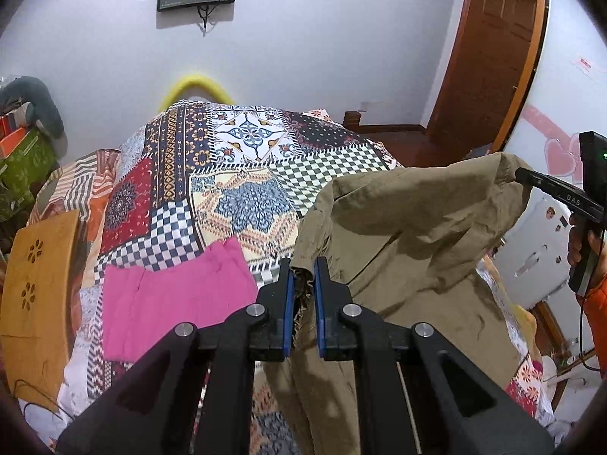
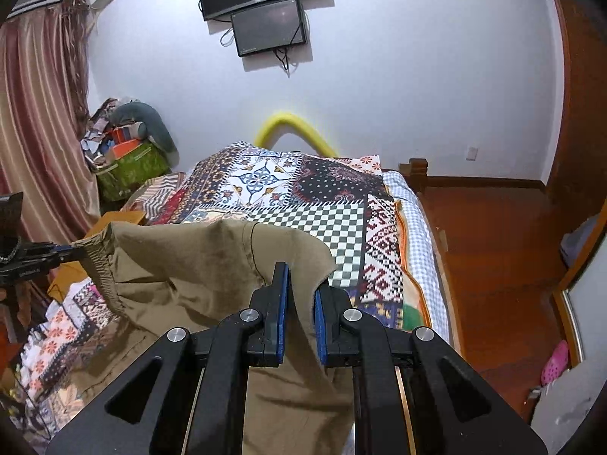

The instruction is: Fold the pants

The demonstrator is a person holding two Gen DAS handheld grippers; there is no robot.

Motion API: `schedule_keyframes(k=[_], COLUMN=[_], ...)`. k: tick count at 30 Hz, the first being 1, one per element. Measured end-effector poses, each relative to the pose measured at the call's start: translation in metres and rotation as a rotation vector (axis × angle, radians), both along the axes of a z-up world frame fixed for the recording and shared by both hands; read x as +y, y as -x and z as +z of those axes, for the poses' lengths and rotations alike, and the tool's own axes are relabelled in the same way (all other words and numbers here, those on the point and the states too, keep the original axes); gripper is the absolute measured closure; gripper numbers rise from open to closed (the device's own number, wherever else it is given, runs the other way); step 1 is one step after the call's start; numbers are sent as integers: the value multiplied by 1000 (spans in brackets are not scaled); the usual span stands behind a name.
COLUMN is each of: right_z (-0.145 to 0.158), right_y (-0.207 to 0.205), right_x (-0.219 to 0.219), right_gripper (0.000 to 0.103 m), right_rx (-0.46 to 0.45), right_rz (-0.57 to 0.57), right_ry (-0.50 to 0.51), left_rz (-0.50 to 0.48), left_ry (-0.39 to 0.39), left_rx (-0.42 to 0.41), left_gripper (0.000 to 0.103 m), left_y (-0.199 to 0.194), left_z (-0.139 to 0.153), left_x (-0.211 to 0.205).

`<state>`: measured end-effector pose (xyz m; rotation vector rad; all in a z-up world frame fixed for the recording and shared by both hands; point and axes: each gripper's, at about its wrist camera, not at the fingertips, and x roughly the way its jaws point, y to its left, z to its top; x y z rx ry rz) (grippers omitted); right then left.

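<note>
both jaws clamp khaki pants [image 1: 398, 227] (lifted over bed [image 1: 242, 159])

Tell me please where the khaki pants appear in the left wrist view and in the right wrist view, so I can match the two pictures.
Left wrist view: the khaki pants hang at centre-right, pinched by the left gripper in front and the right gripper at far right.
Right wrist view: the khaki pants fill the lower centre-left, pinched by the right gripper.
Shared landmark: the yellow arch behind the patchwork bedspread.
</note>
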<state>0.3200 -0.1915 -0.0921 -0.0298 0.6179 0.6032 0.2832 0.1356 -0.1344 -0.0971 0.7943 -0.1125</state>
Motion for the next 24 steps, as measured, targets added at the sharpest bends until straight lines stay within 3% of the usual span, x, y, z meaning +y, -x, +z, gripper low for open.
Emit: schedule_keyframes(k=[14, 24], right_z=[-28, -75], right_y=[65, 103], right_x=[-22, -43], right_gripper=[92, 92], right_rx=[49, 177], right_rz=[-23, -46], right_ry=[6, 19], left_rz=[-86, -102], left_ry=[-81, -41], left_rx=[25, 94], left_gripper=[94, 94], left_y=[66, 107], left_z=[-16, -54], left_x=[-26, -32])
